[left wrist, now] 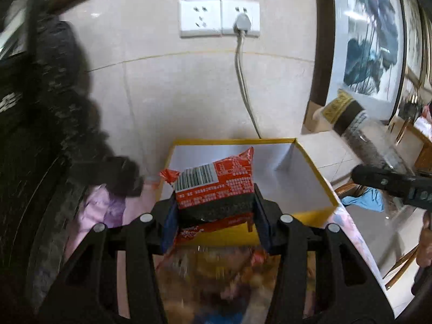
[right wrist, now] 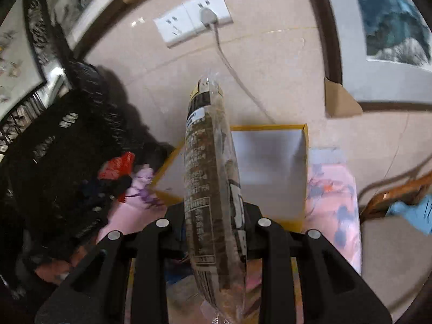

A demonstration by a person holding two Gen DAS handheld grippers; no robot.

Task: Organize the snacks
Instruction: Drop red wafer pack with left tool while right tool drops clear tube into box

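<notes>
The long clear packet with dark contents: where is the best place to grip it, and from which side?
Grip the long packet across its thin faces near one end, coming from that end along its length. It is long and flat, so the fingers close easily on its flat sides, as the right gripper does now.

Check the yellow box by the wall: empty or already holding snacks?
Empty. The yellow box shows only bare white floor and walls inside; the red packet and brown packet are both held in tongs.
</notes>
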